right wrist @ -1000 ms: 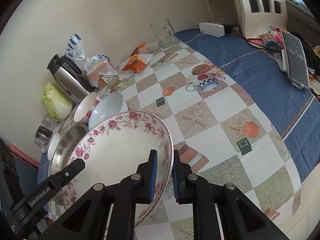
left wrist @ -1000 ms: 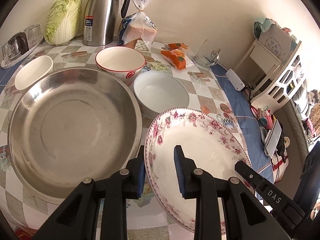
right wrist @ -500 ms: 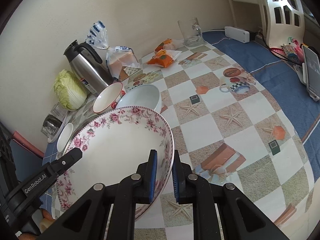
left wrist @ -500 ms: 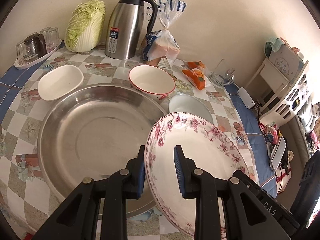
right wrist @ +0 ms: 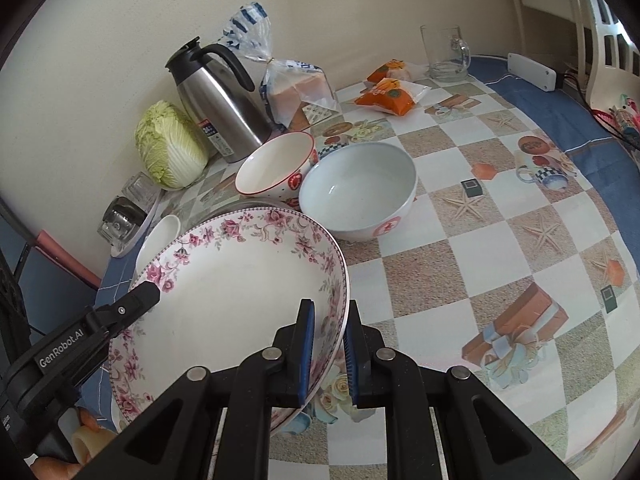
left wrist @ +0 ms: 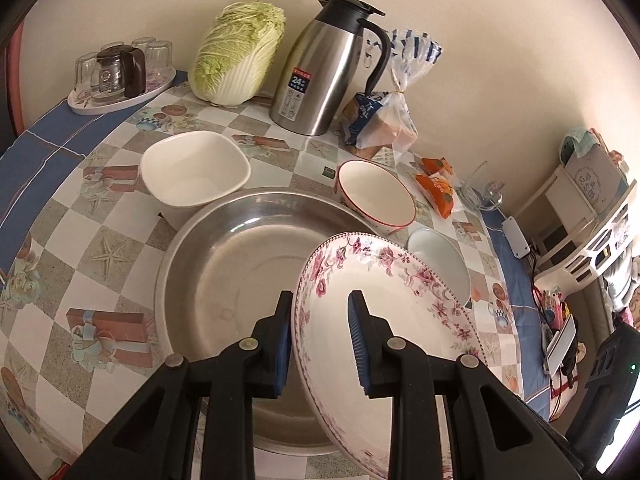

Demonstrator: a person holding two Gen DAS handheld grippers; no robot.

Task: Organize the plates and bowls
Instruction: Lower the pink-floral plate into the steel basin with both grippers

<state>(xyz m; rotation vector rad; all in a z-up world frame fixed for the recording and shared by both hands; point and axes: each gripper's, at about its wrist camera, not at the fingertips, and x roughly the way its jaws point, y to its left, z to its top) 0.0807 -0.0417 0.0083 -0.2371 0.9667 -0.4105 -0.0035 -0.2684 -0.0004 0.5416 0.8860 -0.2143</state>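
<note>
Floral plate (left wrist: pixel 384 304) gripped by both tongs (left wrist: pixel 320 336) (right wrist: pixel 328 352), checkered tablecloth (right wrist: pixel 480 240), cream wall (left wrist: pixel 480 40)

Thermos label (left wrist: pixel 299 83): "24". Left hand-held gripper (right wrist: pixel 60 344) arm: "GenRobot.AI".

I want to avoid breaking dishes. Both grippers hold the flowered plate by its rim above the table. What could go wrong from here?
1. The left gripper and right gripper pinch only the thin rim of the floral plate; it may slip.
2. The plate hangs tilted over the steel basin; lowered carelessly, its edge could strike it.
3. The light blue bowl sits close by.
</note>
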